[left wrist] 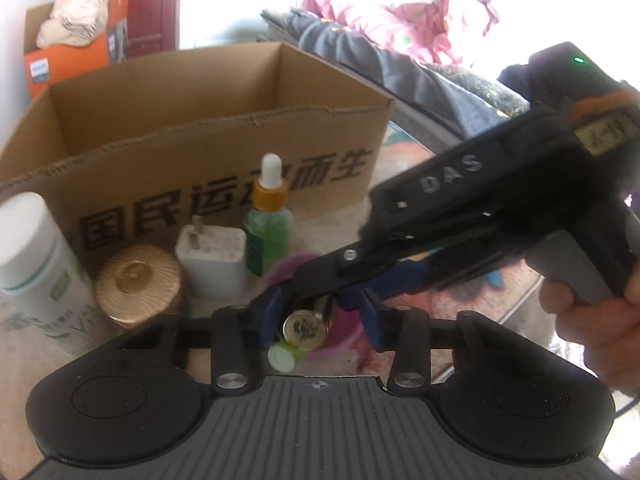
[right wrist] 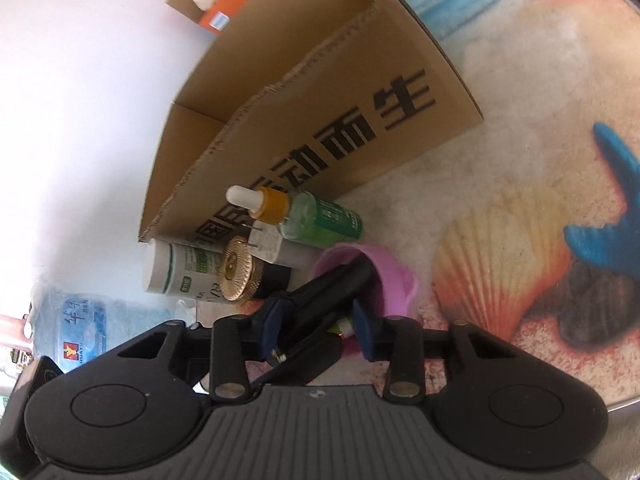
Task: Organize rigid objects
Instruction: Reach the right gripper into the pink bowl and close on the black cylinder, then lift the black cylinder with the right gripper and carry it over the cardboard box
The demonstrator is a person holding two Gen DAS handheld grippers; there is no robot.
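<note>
Both tools are crowded over the pink cup (right wrist: 384, 276), near and right of the dropper bottle (left wrist: 268, 236), with the open box (left wrist: 224, 92) behind. A gold-capped vial (left wrist: 304, 330) is seen at the cup, apparently inside it, with a small white-capped one just beside it.

The left gripper (left wrist: 316, 322) is held half closed. The vial sits between its pads but nearer the left one, and a clear gap is left on the right, so nothing is gripped yet.

The right gripper (right wrist: 319, 328) is also half closed, reaching in from the right across the left one. Whether anything is pinched there cannot be told.

The pick is best done by one tool only. The vial should be centred between the pads, the cup steadied rather than nudged, and the neighbouring vial kept out of the squeeze.
</note>
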